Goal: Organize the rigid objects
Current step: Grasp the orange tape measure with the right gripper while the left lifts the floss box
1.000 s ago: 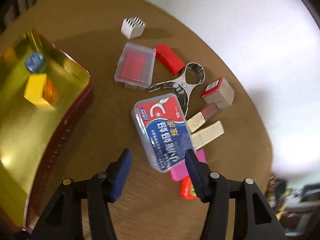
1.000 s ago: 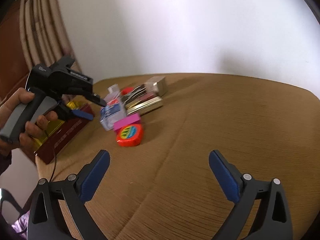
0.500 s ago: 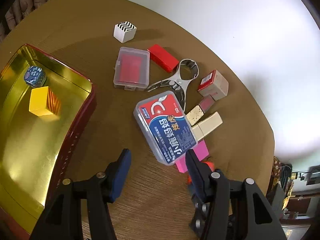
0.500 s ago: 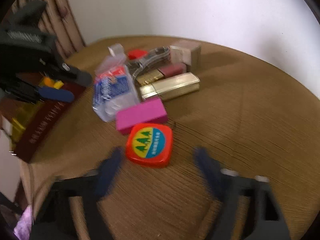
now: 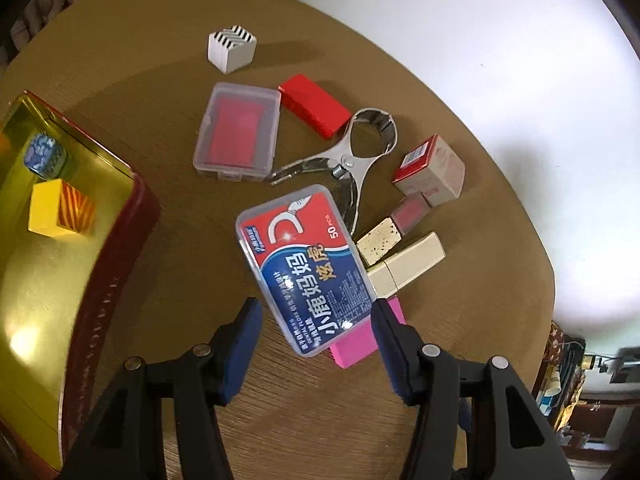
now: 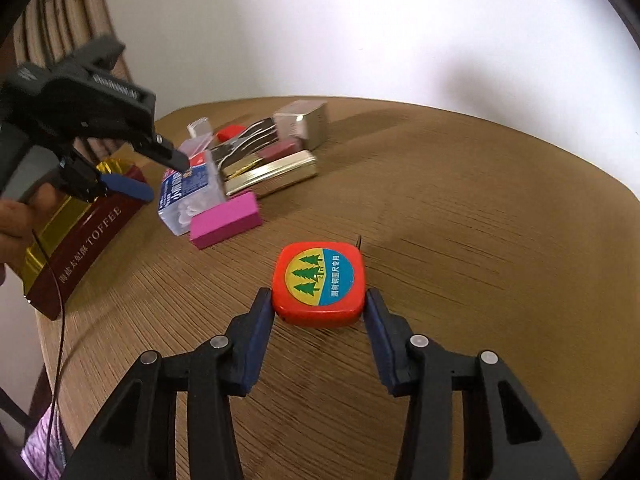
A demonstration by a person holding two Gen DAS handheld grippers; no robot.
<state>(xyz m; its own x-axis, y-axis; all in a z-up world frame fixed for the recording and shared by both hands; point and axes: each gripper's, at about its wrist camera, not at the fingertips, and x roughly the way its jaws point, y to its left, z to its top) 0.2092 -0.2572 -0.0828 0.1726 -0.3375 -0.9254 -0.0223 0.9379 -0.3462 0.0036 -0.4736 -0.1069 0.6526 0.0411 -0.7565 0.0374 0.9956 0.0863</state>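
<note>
My left gripper (image 5: 316, 316) is open, its fingers on either side of the near end of a clear dental floss box (image 5: 306, 266) with a red and blue label; touch cannot be told. The box lies partly on a pink block (image 5: 362, 338). My right gripper (image 6: 320, 308) is open around an orange tape measure (image 6: 319, 284) on the table, pads close to its sides. The gold toffee tin (image 5: 116, 240) at left holds a yellow cube (image 5: 58, 210) and a blue cube (image 5: 44, 154).
On the round brown table (image 5: 160, 80) lie a striped white cube (image 5: 232, 48), a clear case (image 5: 238, 132), a red block (image 5: 314, 104), metal pliers (image 5: 352, 160), a small carton (image 5: 430, 172), a lipstick (image 5: 394, 228) and a cream bar (image 5: 408, 262). The left gripper (image 6: 132, 176) shows in the right wrist view.
My right gripper moved forward and down to the orange tape measure and narrowed around it. My left gripper shifted slightly and stays over the floss box.
</note>
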